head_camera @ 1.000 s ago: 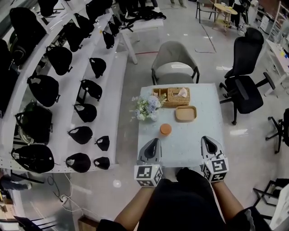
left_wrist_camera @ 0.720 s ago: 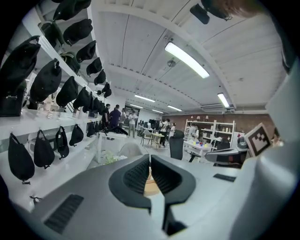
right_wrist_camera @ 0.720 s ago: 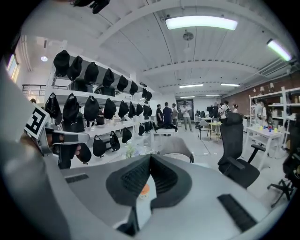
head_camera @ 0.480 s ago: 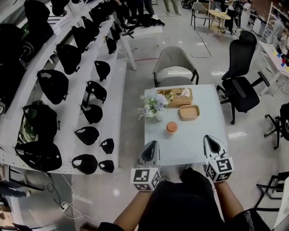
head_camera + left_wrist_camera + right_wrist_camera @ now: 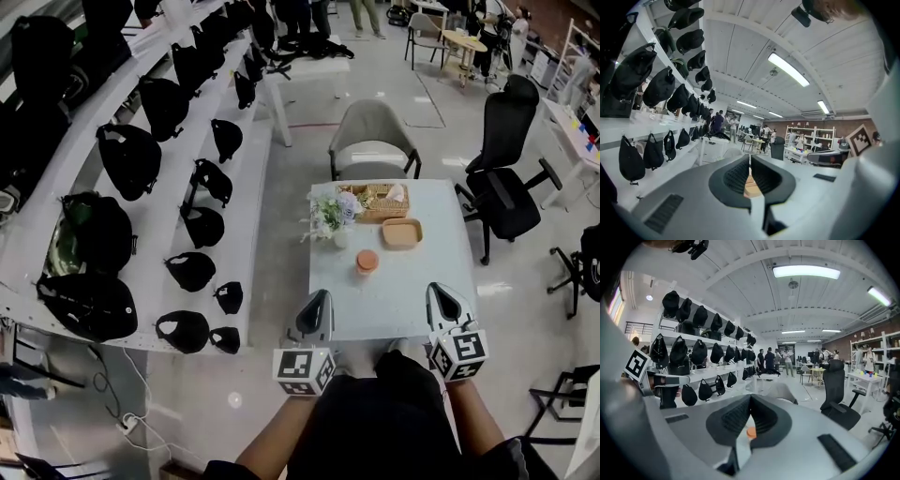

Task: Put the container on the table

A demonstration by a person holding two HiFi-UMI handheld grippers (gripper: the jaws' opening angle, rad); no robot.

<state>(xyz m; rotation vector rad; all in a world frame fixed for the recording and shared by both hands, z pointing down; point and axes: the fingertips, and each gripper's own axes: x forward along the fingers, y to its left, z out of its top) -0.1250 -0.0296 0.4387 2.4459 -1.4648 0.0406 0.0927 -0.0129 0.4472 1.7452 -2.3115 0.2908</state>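
Looking down through the head view, I have both grippers low in the frame, at the near edge of the table (image 5: pixel 412 291). The left gripper (image 5: pixel 321 296), lower centre-left, has its jaws pressed together with nothing between them. The right gripper (image 5: pixel 438 291), lower centre-right, is closed in the same way and just as empty. The tan container (image 5: pixel 401 233) sits on the table toward its far right, just below the wicker basket (image 5: pixel 375 200) in the frame and well apart from either gripper. A small orange container (image 5: pixel 367 262) stands near the middle of the table, lower left of the tan one and close to the flowers (image 5: pixel 333 214). In the right gripper view that orange container (image 5: pixel 750 432) shows through the gap beneath the closed tips. A grey armchair (image 5: pixel 373 141) stands above the table, a black office chair (image 5: pixel 506 178) at the right, and shelves of black bags (image 5: pixel 131 159) fill the left side.
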